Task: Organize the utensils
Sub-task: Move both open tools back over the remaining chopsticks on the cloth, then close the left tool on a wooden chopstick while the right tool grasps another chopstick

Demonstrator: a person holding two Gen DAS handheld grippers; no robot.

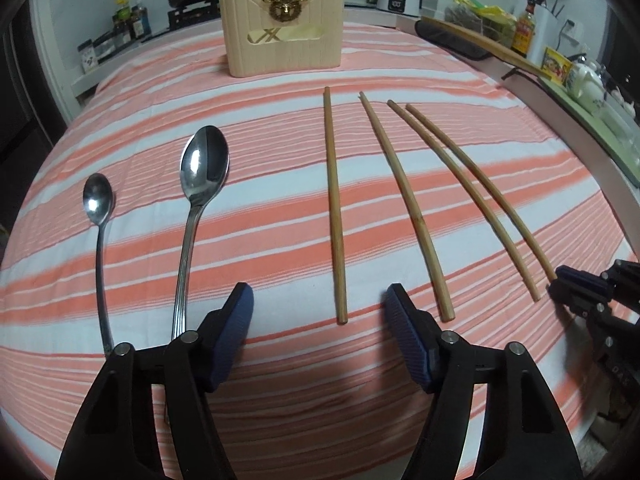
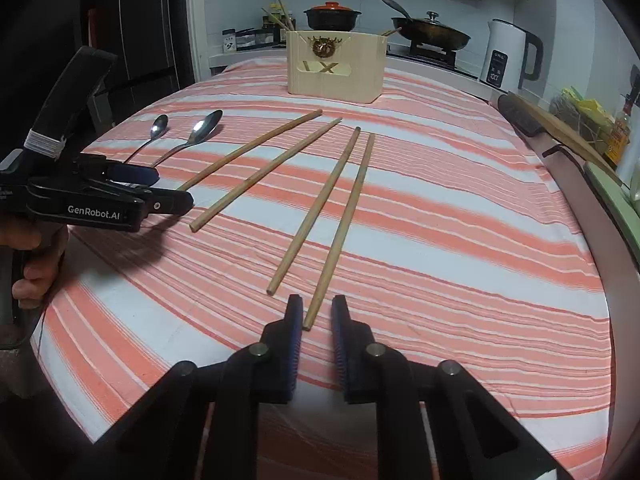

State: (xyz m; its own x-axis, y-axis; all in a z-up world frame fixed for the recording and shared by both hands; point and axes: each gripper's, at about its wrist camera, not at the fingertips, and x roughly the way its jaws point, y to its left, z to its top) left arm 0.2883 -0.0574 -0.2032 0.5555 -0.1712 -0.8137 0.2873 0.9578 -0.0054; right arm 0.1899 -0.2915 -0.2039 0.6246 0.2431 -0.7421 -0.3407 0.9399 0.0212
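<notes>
While the left claw (image 1: 318,304) hangs wide open above the striped tabletop (image 2: 440,208), the right claw (image 2: 316,312) stands narrowly open around the rightmost chopstick's (image 2: 344,224) near end; spoons (image 1: 200,184) lie left.

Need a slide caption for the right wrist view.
Right tongs open around the rightmost chopstick's near end; holder beyond.

Striped tablecloth (image 2: 440,208); stove (image 2: 432,52) and kettle (image 2: 508,56) behind.

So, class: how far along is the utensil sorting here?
Done: some chopsticks already stand in the pale wooden holder box. In hand: nothing; the right gripper, open, straddles the rightmost bamboo chopstick. The left gripper is open. Left: four chopsticks and two steel spoons.
</notes>
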